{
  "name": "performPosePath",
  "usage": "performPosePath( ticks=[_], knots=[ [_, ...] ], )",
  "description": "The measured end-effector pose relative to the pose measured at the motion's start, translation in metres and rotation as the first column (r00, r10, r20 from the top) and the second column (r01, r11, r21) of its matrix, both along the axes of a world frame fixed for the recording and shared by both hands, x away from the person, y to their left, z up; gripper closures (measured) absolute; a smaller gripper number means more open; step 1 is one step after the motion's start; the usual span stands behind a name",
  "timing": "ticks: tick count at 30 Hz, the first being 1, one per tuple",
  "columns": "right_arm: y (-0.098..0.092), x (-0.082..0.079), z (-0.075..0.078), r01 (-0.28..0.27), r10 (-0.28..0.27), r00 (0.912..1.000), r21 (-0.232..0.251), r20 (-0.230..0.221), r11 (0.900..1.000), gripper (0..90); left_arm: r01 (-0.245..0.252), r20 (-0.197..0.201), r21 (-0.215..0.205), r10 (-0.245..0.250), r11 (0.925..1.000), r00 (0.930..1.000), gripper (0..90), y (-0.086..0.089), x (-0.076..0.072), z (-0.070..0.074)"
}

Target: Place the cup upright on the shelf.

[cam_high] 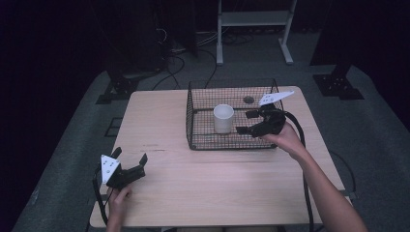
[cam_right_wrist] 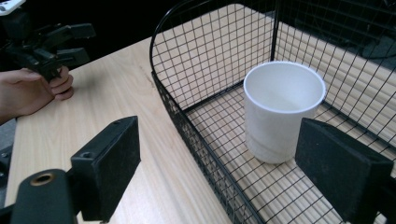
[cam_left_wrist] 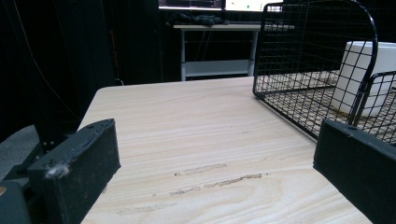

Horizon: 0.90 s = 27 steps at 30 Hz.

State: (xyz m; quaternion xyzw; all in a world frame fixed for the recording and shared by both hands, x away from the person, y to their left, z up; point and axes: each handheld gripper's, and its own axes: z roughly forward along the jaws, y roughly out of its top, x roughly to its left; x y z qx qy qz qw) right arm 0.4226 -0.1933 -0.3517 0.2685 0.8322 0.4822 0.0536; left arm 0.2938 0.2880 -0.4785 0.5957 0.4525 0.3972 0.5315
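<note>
The white cup is cut off by the left gripper view's edge

One white cup, one wire basket, one table, two tools: left tool, right tool.

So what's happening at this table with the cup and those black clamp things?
A person sits at a wooden table with a two-jaw gripper in each hand. The right gripper is over a black wire basket, jaws open and pointed at a white paper cup that stands upright inside it. The jaws are not touching the cup. The left gripper rests open near the table's front left corner, away from the basket, holding nothing.
</note>
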Motion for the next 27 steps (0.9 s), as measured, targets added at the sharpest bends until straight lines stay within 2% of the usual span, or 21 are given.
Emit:
performPosePath(
  ticks=[20, 27],
  knots=[
    [-0.02, -0.023, -0.021, -0.002, 0.003, 0.9999, 0.021, -0.015, 1.0, 13.2, 0.0, 0.0, 0.003, 0.0, 1.0, 1.0, 0.0, 0.0, 0.0, 0.0],
    [-0.028, -0.031, -0.026, 0.0, 0.0, 1.0, 0.033, 0.0, 0.999, 13.3, -0.002, 0.0, 0.001, 0.002, 1.0, 1.0, 0.0, 0.0, 0.0, 0.0]
  ],
)
